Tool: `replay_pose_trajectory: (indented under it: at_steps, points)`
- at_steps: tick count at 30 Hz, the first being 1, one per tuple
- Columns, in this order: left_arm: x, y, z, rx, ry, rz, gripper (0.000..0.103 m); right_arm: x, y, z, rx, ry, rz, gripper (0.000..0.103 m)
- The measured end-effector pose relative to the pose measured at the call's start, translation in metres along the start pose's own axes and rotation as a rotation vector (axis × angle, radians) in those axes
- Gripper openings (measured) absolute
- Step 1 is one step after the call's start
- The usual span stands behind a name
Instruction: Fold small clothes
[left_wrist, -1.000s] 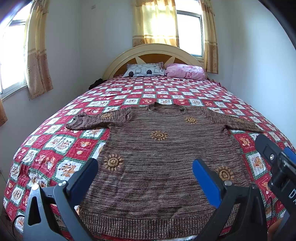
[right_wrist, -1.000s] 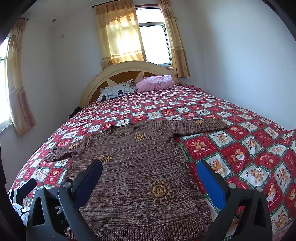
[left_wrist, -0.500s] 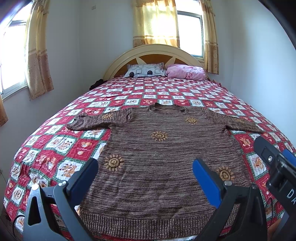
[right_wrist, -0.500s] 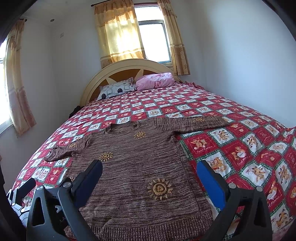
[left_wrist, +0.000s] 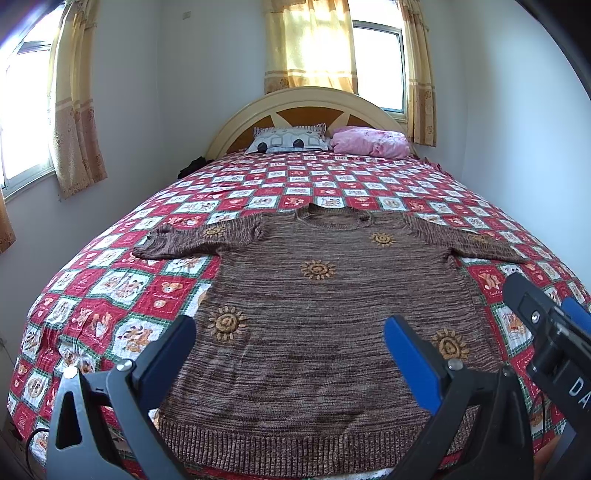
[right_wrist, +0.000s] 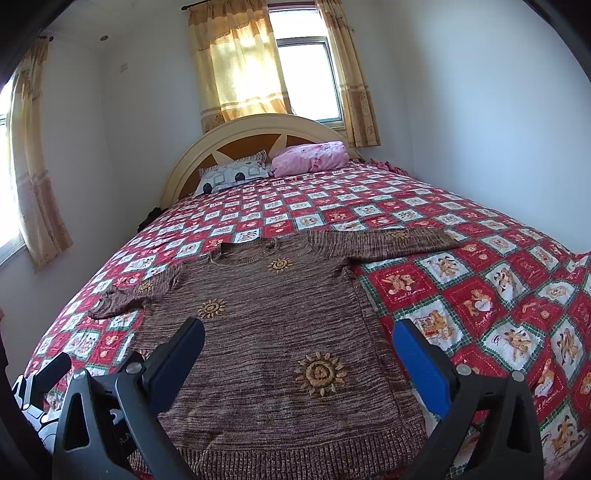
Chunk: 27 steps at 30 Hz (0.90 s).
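A brown knitted sweater (left_wrist: 325, 306) with orange sun motifs lies flat on the bed, face up, sleeves spread out, hem toward me. It also shows in the right wrist view (right_wrist: 266, 332). My left gripper (left_wrist: 290, 336) is open and empty, hovering above the sweater's lower part. My right gripper (right_wrist: 299, 343) is open and empty, above the sweater's lower right side. The right gripper's body (left_wrist: 546, 332) shows at the right edge of the left wrist view.
The bed (left_wrist: 110, 288) has a red and white checked quilt. A patterned pillow (left_wrist: 288, 138) and a pink pillow (left_wrist: 369, 142) lie by the headboard (left_wrist: 306, 99). Walls stand on the left and right, with curtained windows (left_wrist: 310, 40).
Both grippers have shifted slightly, the right view tilting down a little. The sweater has not moved and both grippers stay open.
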<state>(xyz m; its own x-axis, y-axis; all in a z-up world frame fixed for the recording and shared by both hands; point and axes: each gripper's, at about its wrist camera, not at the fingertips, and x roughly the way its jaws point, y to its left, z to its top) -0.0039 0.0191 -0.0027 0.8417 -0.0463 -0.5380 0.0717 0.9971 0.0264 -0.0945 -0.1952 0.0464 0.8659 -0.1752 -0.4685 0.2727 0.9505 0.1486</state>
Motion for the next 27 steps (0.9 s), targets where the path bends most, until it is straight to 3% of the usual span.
replay_pose_trajectory:
  at_steps: [14,23,27]
  points:
    - [0.009,-0.006,-0.005,0.021,0.015,-0.003,0.103,0.003,-0.002,-0.001,0.012,0.008,-0.001,0.102]
    - [0.044,-0.006,0.009,0.042,0.006,-0.029,0.103,0.029,-0.024,0.004,0.027,0.005,-0.021,0.102]
    - [0.076,-0.011,0.024,0.049,0.057,-0.031,0.103,0.06,-0.044,0.015,0.081,0.067,-0.029,0.102]
